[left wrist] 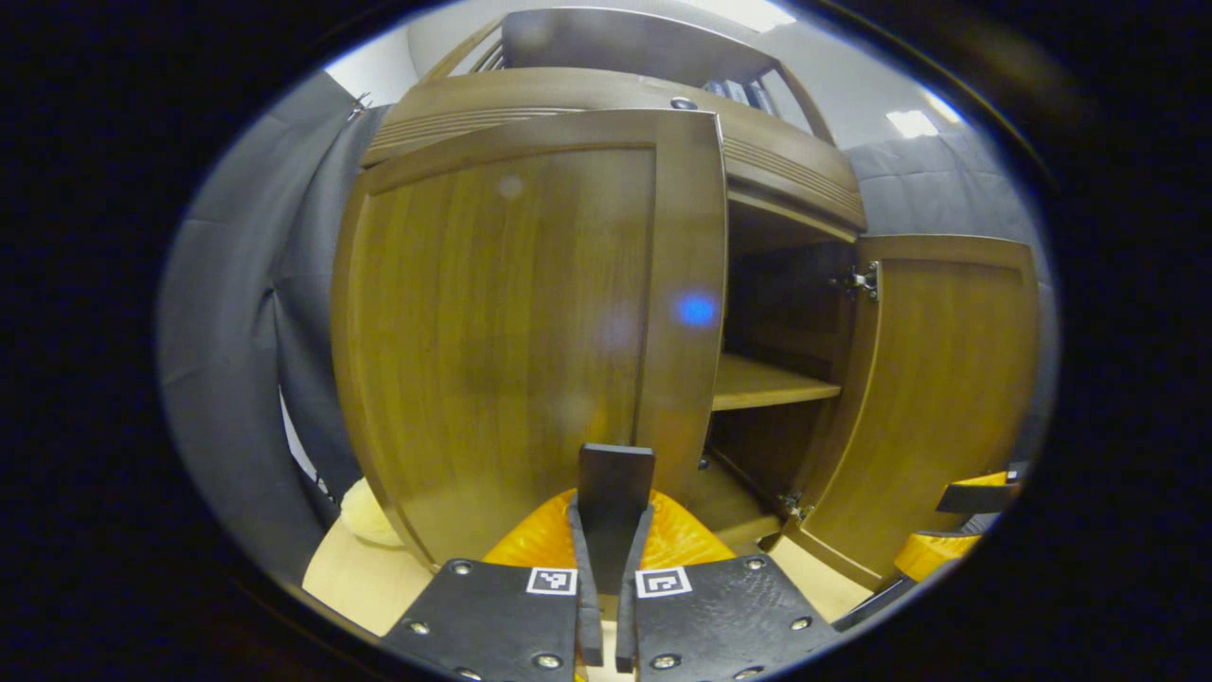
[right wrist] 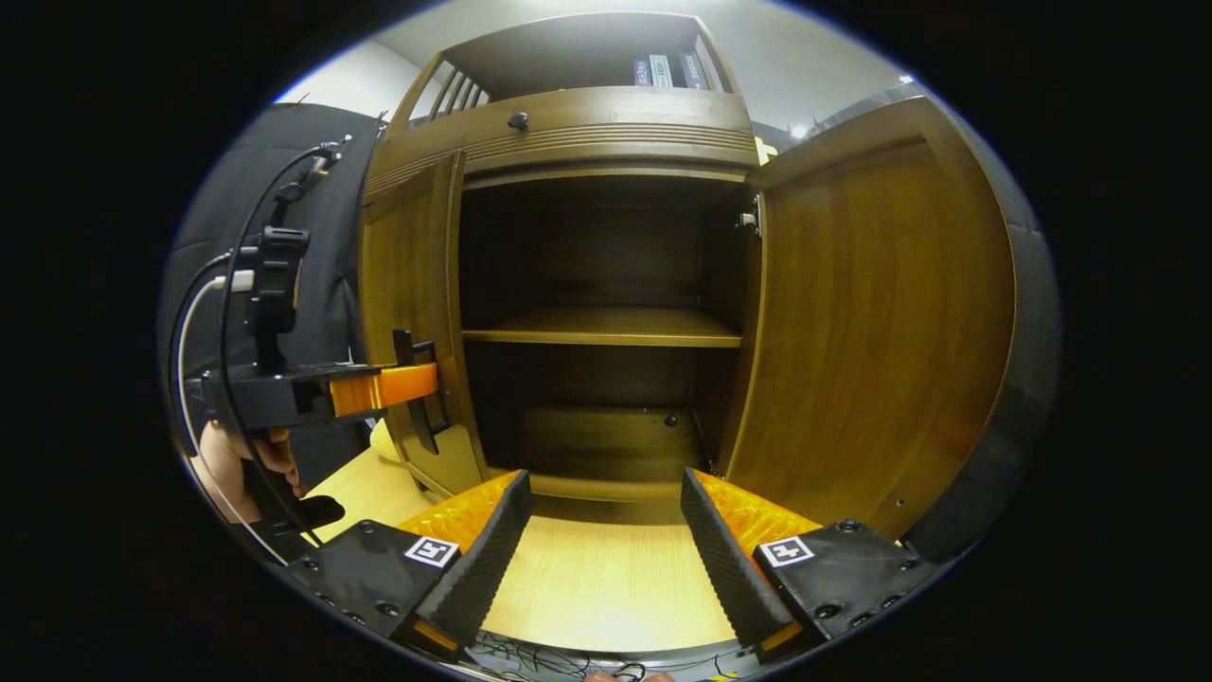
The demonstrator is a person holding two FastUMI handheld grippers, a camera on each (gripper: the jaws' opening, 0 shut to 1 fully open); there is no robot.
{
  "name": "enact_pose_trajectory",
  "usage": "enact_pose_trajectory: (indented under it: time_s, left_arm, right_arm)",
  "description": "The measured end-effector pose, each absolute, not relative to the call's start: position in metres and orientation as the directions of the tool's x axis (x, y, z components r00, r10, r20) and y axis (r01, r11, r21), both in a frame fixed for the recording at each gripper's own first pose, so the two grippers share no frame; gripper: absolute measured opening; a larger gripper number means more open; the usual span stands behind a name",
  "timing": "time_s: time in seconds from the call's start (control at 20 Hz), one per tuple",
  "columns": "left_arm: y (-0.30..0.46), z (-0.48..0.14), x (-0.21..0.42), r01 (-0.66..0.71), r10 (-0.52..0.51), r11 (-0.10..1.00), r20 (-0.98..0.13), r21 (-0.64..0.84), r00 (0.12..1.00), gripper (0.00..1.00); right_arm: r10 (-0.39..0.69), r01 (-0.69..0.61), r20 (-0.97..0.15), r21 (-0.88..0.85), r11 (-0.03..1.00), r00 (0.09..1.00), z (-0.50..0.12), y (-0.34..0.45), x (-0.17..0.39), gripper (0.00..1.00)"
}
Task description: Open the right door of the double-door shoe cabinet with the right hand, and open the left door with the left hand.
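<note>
Dark cloth wall (right wrist: 322,218) backs a wooden shoe cabinet (right wrist: 568,128) standing on a pale wood floor (right wrist: 606,578).

Right gripper view, left to right: a person's hand (right wrist: 237,464) holds the left gripper (right wrist: 417,393), cables looping above it. Its fingers sit at the free edge of the left door (right wrist: 412,284), on a dark handle (right wrist: 409,352). Left door is swung partly out, seen nearly edge-on. Cabinet interior is open to view: one shelf (right wrist: 601,327) midway, upper compartment dark and bare, lower compartment bare apart from a small dark dot on the floor panel (right wrist: 670,420). Right door (right wrist: 871,313) is swung wide open, inner face showing, hinge (right wrist: 750,220) at top. Right gripper (right wrist: 601,526) hangs in front of the cabinet, fingers wide apart, nothing between them, well apart from the right door. Above the doors, a drawer front with a dark knob (right wrist: 517,120), then an open top shelf with a few books (right wrist: 663,69).

Left gripper view: left door (left wrist: 511,332) close up, outer face toward camera. Left gripper (left wrist: 608,530) fingers are drawn together on the dark handle (left wrist: 615,493) of that door, clamped on it. Past the door edge, the shelf (left wrist: 767,384) and bare compartments. Right door (left wrist: 937,398) stands open at far right, the right gripper (left wrist: 956,521) below it.
</note>
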State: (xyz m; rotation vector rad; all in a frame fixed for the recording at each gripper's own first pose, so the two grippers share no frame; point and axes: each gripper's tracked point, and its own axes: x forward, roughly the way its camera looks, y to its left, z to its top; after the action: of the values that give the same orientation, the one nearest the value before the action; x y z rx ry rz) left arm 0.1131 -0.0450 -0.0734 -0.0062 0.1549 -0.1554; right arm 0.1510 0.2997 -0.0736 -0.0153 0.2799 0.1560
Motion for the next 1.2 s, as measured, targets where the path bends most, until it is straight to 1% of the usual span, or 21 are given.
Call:
enact_pose_trajectory:
  time_s: [0.2,0.45,0.65,0.8,1.05,1.2]
  left_arm:
    - [-0.029,-0.076,0.086,0.179,-0.18,0.984,-0.144,-0.016,0.973,0.09]
    - [-0.002,-0.073,0.051,0.153,-0.153,0.988,-0.132,-0.01,0.979,0.08]
    - [0.021,-0.074,0.029,0.143,-0.142,0.99,-0.13,0.0,0.981,0.08]
    - [0.04,-0.07,0.012,0.127,-0.126,0.992,-0.124,0.003,0.984,0.08]
    - [0.075,-0.07,-0.007,0.07,-0.068,0.997,-0.101,0.016,0.993,0.07]
    - [0.111,-0.065,-0.025,0.006,-0.002,0.999,-0.084,0.038,0.996,0.07]
  right_arm:
    - [0.144,-0.139,-0.279,0.035,0.99,0.949,-0.079,0.317,0.135,0.97]
    - [0.173,-0.175,-0.289,0.018,0.984,0.941,-0.083,0.336,0.122,0.97]
    - [0.201,-0.189,-0.294,0.069,0.98,0.935,-0.082,0.354,0.117,0.98]
    - [0.209,-0.202,-0.287,0.057,0.978,0.935,-0.081,0.362,0.113,0.97]
    - [0.215,-0.204,-0.296,0.068,0.977,0.931,-0.084,0.368,0.107,0.97]
    - [0.216,-0.206,-0.298,0.063,0.976,0.93,-0.084,0.37,0.103,0.97]
